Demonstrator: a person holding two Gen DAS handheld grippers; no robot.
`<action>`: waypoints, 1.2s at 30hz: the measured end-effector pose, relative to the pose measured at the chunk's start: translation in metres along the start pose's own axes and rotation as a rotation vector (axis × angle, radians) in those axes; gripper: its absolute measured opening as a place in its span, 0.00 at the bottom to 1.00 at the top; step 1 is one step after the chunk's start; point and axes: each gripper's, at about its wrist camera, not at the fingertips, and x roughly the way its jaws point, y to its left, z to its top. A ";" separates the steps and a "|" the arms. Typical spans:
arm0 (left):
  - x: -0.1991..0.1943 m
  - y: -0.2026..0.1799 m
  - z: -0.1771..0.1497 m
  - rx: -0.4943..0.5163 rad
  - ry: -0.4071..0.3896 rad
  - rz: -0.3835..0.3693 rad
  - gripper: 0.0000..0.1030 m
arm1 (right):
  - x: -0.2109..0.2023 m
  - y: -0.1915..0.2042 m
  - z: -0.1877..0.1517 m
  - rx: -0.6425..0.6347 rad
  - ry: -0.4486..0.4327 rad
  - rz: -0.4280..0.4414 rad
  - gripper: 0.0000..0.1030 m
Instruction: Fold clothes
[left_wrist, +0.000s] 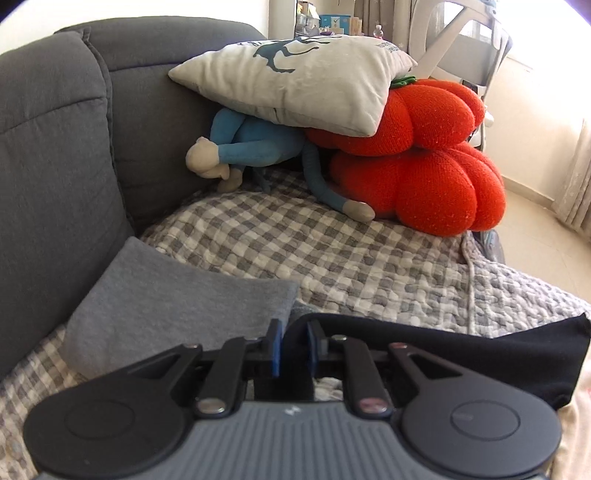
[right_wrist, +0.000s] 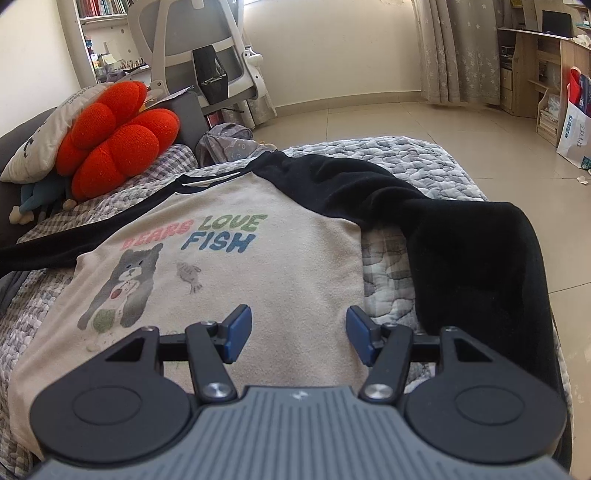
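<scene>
Your right gripper (right_wrist: 299, 332) hung with fingers spread wide over the hem of the bear shirt (right_wrist: 236, 273), which lay flat, print up, on the quilted cover (right_wrist: 424, 162), while your left gripper (left_wrist: 293, 345) pinched its black sleeve (left_wrist: 480, 354), presumably for folding inward

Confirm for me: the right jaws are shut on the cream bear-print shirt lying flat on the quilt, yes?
No. The right wrist view shows the right gripper with jaws wide open above the cream bear-print shirt, gripping nothing. The shirt does lie flat on the quilt.
</scene>
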 end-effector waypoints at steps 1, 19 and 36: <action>0.000 0.000 0.001 0.012 -0.012 0.027 0.15 | 0.000 0.001 -0.001 -0.004 -0.003 0.000 0.61; 0.006 -0.016 -0.065 0.239 0.003 -0.043 0.61 | 0.005 0.018 -0.020 -0.085 -0.049 -0.013 0.77; 0.006 0.027 -0.003 0.167 -0.051 0.153 0.00 | 0.013 0.037 -0.033 -0.162 -0.086 -0.051 0.93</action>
